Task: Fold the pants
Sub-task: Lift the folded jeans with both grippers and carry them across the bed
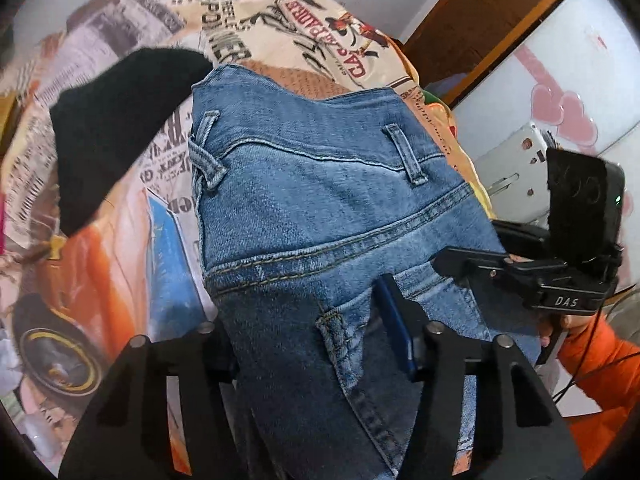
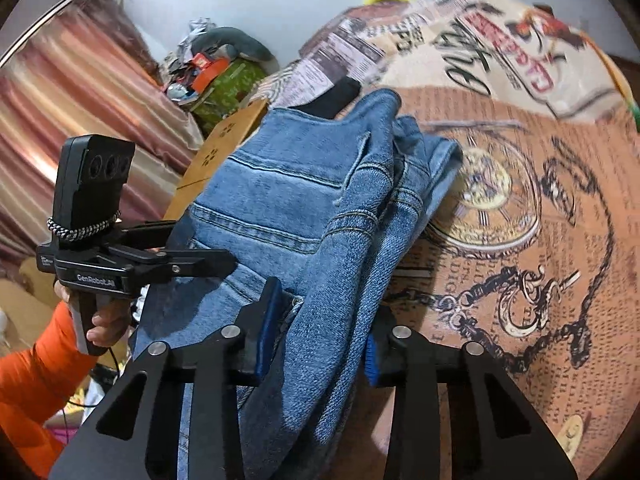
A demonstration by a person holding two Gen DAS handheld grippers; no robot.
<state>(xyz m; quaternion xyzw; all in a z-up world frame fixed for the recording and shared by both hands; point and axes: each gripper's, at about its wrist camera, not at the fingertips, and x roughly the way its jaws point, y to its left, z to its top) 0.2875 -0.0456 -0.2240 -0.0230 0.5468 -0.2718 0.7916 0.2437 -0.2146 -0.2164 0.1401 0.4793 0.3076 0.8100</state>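
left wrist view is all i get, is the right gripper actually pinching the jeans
Observer: Yes. In the right wrist view the right gripper has its blue pads pressed on a bunched fold of the jeans.
Operator: what's under the denim on that side
Observer: A printed cloth with a pocket-watch drawing and chain, right beside the jeans.
Operator: anything behind my own gripper
Observer: The left gripper reaches into the denim from the side. Behind it are a striped curtain and a cluttered pile against the wall.
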